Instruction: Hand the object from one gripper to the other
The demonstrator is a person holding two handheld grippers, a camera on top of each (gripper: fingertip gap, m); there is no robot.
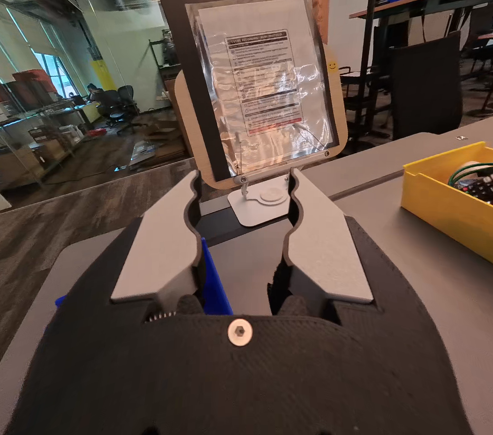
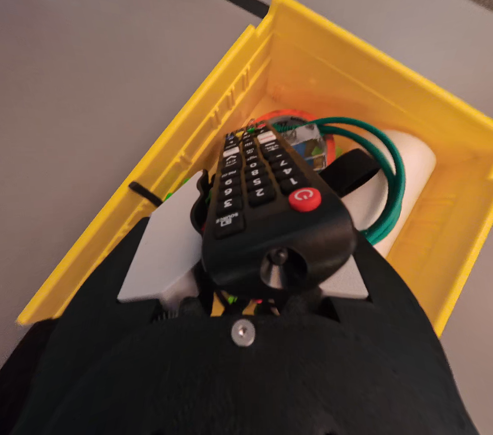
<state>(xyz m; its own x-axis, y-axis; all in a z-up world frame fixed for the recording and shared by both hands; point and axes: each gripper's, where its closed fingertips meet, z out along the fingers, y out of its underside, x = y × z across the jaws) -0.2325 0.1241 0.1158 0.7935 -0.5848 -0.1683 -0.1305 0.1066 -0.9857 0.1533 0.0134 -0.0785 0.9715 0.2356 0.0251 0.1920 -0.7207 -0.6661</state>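
Right gripper (image 2: 256,211) over the yellow bin (image 2: 346,70), its fingers clamped on a black remote control (image 2: 266,198), green cable (image 2: 384,155) coiled in the bin below, left gripper (image 1: 244,198) spread wide and empty above the grey table (image 1: 400,289), facing a sign stand (image 1: 261,86)

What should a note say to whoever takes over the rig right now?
Right claw: shut on the black remote, holding it over the yellow bin; the picture is blurred.
Left claw: open and empty, over the grey table, facing the sign stand; a blue piece shows below it.
Bin holds a green cable and other small items.
Done: remote gripped.
Left: bring the claws together, close left on the remote, release right.
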